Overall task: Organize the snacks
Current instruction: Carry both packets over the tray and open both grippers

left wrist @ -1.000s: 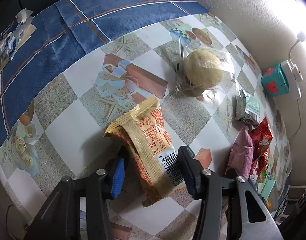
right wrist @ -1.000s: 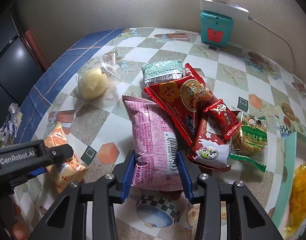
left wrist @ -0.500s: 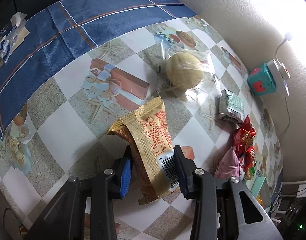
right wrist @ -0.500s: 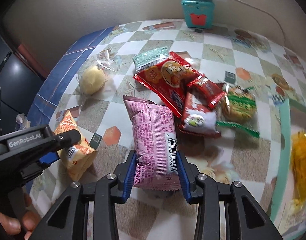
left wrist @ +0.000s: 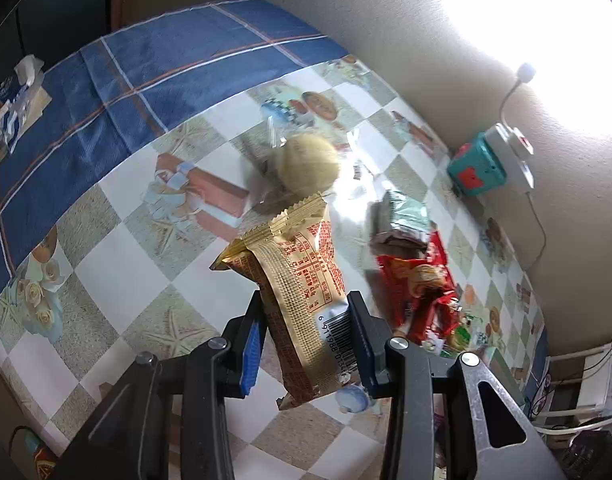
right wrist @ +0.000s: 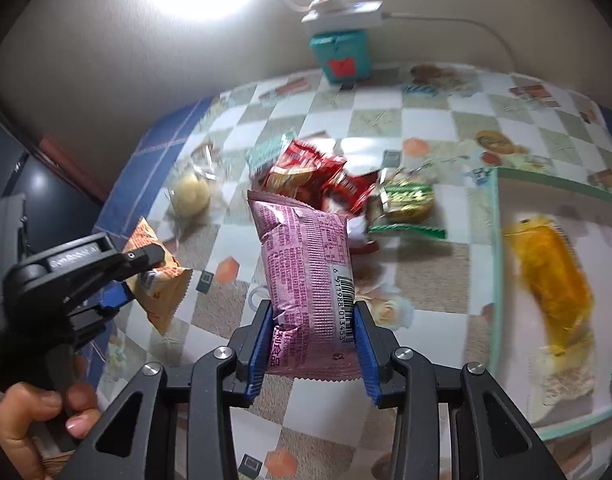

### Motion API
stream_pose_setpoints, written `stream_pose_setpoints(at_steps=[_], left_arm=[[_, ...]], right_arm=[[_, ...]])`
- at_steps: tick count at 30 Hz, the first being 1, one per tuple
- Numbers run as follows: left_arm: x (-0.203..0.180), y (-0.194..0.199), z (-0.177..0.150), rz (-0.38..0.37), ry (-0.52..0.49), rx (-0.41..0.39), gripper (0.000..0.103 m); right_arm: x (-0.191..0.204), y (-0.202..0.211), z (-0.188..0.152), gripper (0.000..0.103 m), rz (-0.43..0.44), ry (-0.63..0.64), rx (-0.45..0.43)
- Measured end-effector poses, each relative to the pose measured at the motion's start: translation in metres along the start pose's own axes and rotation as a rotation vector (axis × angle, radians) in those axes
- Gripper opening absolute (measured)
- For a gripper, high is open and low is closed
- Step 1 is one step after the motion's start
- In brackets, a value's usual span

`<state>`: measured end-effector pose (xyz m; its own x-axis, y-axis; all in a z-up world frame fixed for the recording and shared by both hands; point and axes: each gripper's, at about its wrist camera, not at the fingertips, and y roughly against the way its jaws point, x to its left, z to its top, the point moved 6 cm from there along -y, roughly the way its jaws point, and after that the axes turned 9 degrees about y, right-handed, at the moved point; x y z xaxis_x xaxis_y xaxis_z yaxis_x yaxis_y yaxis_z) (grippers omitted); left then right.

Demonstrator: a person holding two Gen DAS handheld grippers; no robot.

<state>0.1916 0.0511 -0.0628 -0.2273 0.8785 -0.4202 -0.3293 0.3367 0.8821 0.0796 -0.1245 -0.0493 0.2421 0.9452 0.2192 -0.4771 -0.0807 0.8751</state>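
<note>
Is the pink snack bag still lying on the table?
No, it is lifted. The right gripper is shut on the pink snack bag, which hangs above the table.

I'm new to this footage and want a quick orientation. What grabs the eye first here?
Each hand-held gripper grips a snack: the left a tan packet, the right a pink packet, both clear of the table. Behind them, red and green snacks lie heaped mid-table, and a yellow packet lies in the tray at right.
</note>
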Motion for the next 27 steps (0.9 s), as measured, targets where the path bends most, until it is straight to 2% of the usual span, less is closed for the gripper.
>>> stream_pose_setpoints(at_steps=[3, 12, 27], left_arm=[[-0.009, 0.007, -0.002, -0.016, -0.012, -0.015, 0.041], [-0.037, 0.026, -0.011, -0.067, -0.049, -0.049, 0.041], [-0.086, 0.036, -0.038, -0.14, -0.131, -0.048, 0.041]], right_arm=[[-0.007, 0.018, 0.002, 0.041, 0.009, -0.029, -0.034], [-0.044, 0.061, 0.009, 0.041, -0.041, -0.114, -0.116], [-0.132, 0.093, 0.0, 0.041, -0.072, -0.334, -0.188]])
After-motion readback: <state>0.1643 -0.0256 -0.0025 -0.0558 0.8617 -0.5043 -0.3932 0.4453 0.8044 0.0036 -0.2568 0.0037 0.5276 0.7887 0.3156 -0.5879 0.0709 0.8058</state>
